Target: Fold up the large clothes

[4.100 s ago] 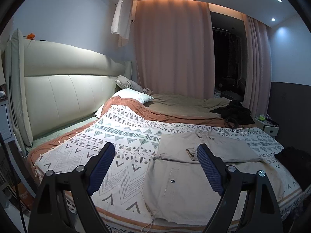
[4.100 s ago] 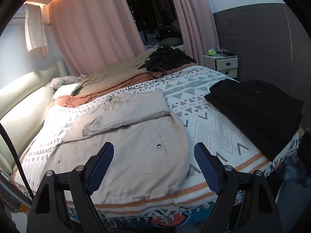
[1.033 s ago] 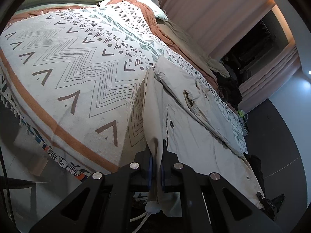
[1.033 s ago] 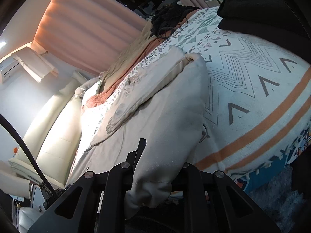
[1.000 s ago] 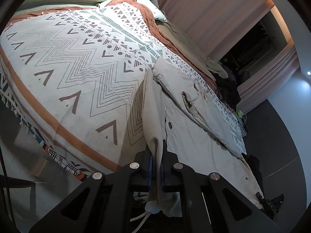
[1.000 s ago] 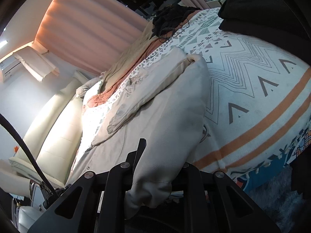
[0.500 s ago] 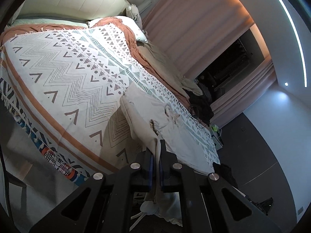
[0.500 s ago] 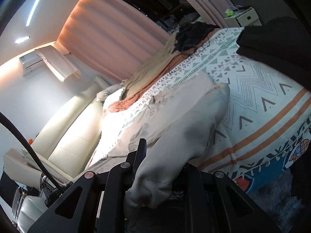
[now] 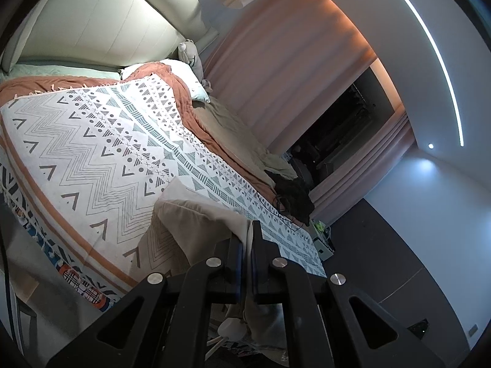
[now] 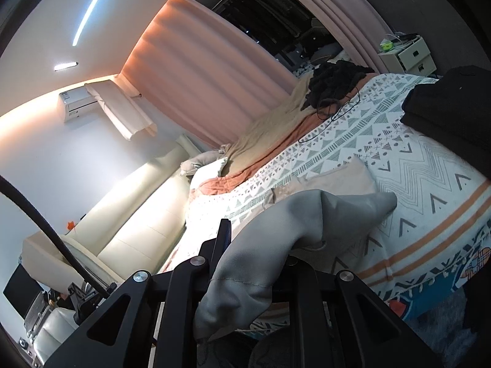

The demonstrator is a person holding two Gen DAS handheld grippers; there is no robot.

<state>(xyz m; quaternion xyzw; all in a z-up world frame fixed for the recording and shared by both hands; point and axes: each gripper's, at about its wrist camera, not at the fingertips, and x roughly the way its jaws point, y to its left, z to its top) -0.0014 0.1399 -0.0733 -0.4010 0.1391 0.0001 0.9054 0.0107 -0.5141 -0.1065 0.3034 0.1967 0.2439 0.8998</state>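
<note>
I've got the beige jacket [image 9: 196, 224] pinched by its near hem, left gripper [image 9: 246, 256] and right gripper [image 10: 254, 242] both clamped on cloth. The rest lies ahead of me on the bed [image 9: 92, 141], so the fold goes forward, away from me.

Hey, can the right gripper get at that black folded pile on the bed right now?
Probably not: the right gripper is shut on the beige jacket, so it would have to let go before taking the black pile.
</note>
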